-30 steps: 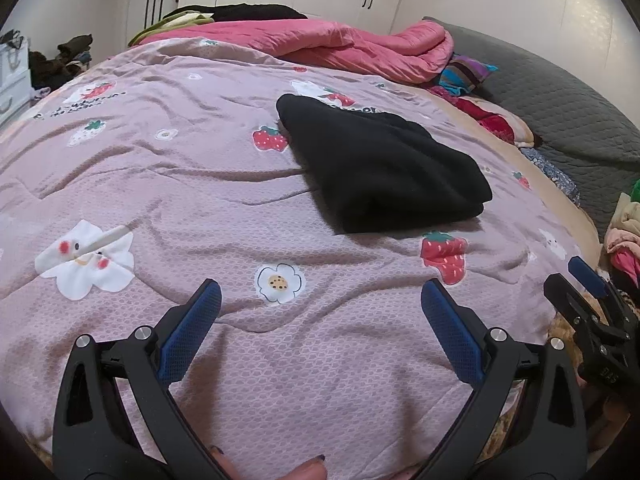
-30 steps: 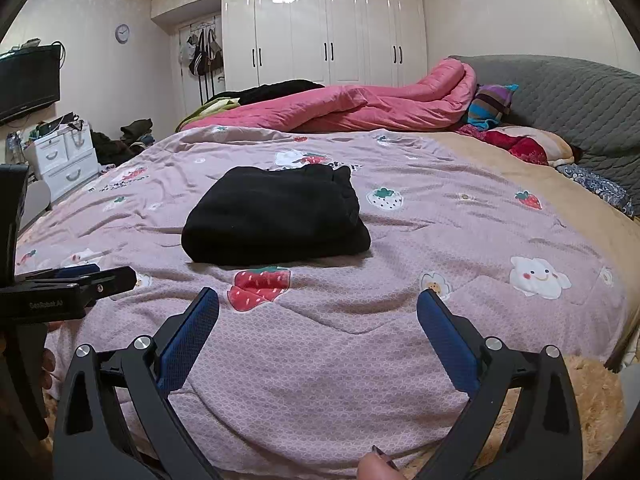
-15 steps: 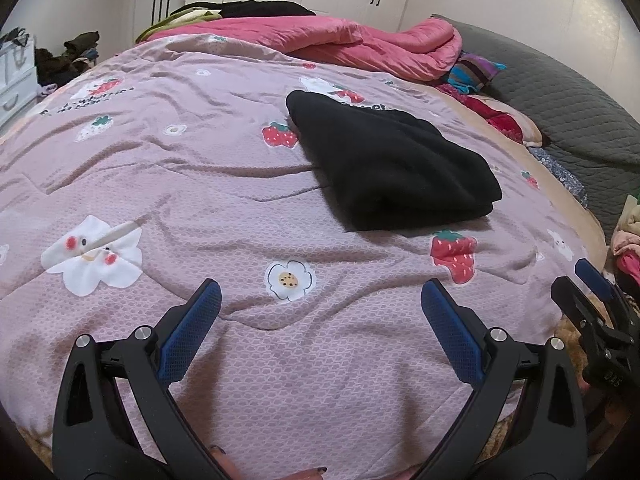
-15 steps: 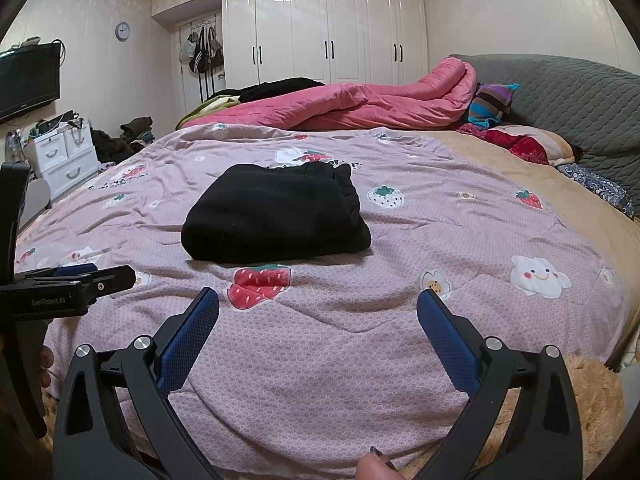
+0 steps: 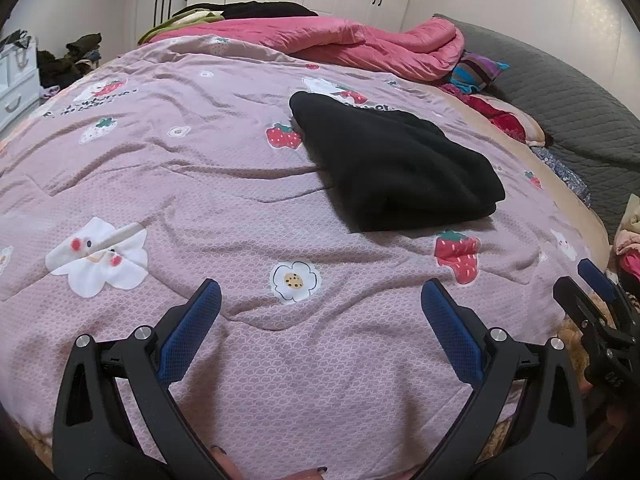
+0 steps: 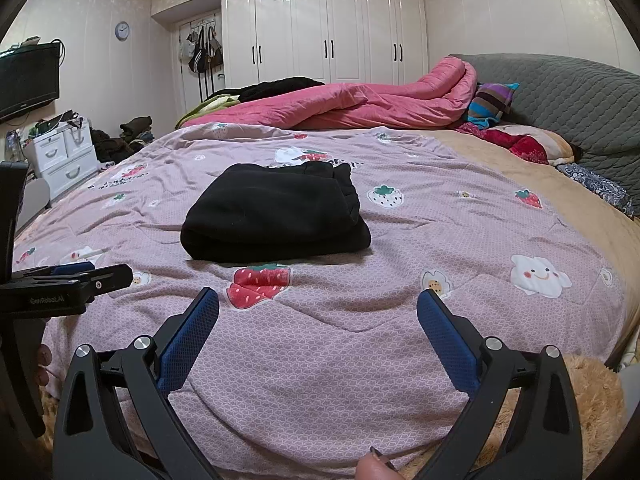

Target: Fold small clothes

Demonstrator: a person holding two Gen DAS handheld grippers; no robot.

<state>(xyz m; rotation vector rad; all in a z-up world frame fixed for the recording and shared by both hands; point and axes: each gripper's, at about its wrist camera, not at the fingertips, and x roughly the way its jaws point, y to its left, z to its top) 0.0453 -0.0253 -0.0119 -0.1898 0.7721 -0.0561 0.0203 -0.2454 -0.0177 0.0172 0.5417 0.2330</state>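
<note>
The black garment point(image 6: 276, 216) is lying folded into a thick, neat bundle mid-bed on the strawberry-print quilt point(image 6: 360, 340), while the left gripper point(image 5: 320, 300) and right gripper point(image 6: 318, 308) are both hovering wide apart, empty.

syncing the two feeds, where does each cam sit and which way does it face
Left wrist: on the left gripper at the bed's near edge, facing the quilt and the black garment; its open fingers, fingertips below, and the right gripper show.
Right wrist: on the right gripper, facing the garment and wardrobe; its open fingers and the left gripper show.
Shared: garment, quilt, pink duvet.
</note>
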